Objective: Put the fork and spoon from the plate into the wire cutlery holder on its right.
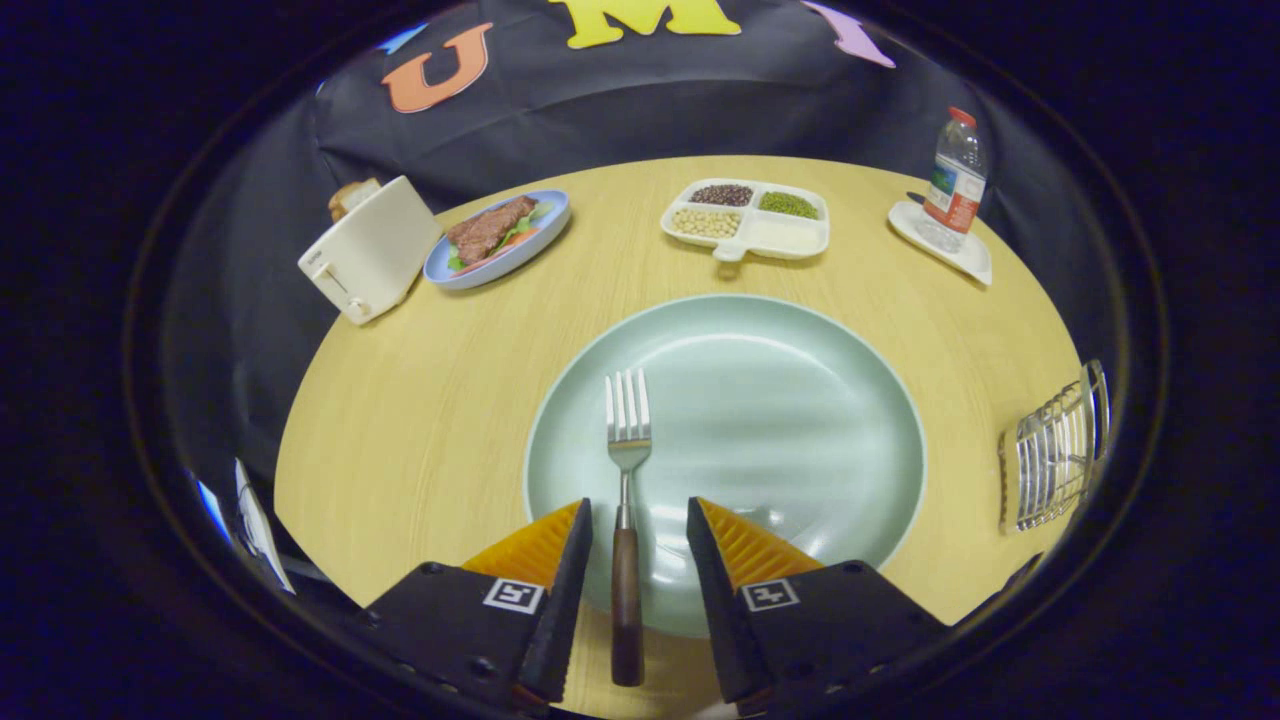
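The gripper [638, 520] is spread open, its two fingers standing either side of the fork [627, 520] with a clear gap on each side, so neither finger touches it. The fork lies lengthwise between them: its dark wooden handle runs back toward the camera past the near rim of the plate, and its metal neck and tines reach forward beyond the fingertips onto the plate's floor.

The plate [800, 420] is a wide, pale green dish sitting on the table just ahead of the fingers; besides the fork its surface looks bare and glossy. To its right, near the table's edge, stands the wire cutlery holder [1055, 455], well apart from the fork.

Farther off, a white divided tray [780, 238] holds dark beans, green peas, pale beans and something white in separate compartments. Left of it a blue plate [480, 272] carries meat on greens, and beside that sits a white toaster [370, 250] with bread [352, 196] in it. At the far right a plastic bottle [955, 180] stands on a small white dish [965, 255].

All rests on a round, light wood table [420, 400] backed by black cloth [620, 100].
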The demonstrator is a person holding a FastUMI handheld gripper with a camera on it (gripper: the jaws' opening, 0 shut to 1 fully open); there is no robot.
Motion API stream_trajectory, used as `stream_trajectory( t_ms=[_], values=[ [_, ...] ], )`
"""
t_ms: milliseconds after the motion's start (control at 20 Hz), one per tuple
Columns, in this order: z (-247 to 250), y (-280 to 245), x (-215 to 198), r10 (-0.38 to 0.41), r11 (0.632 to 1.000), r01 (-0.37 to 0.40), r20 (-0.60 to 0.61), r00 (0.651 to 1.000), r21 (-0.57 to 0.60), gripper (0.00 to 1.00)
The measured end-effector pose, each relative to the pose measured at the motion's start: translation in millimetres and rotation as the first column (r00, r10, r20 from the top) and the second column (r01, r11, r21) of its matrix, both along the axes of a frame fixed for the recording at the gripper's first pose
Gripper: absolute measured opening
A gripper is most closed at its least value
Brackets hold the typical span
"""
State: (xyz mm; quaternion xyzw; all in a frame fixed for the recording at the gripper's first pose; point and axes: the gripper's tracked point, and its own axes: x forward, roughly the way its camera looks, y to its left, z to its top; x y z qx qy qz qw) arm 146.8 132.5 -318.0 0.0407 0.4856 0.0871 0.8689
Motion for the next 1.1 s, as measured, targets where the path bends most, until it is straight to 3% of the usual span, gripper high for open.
stream_trajectory(
  t_ms=[150, 250, 400, 750, 1100],
  values=[
    [-2, 0, -2, 0.013, 1.000, -0.014, -0.018, 1.000, -0.018, 0.23],
    [-2, 1, -2, 0.026, 0.999, -0.026, -0.015, 1.000, -0.019, 0.09],
    [-2, -2, -2, 0.021, 1.000, -0.021, -0.008, 1.000, -0.004, 0.02],
    [36, -17, -16, 0.007, 0.999, -0.010, 0.056, 0.998, 0.048, 0.02],
    [80, -68, -38, -0.037, 0.996, 0.026, 0.137, 0.990, 0.080, 0.02]
  ],
)
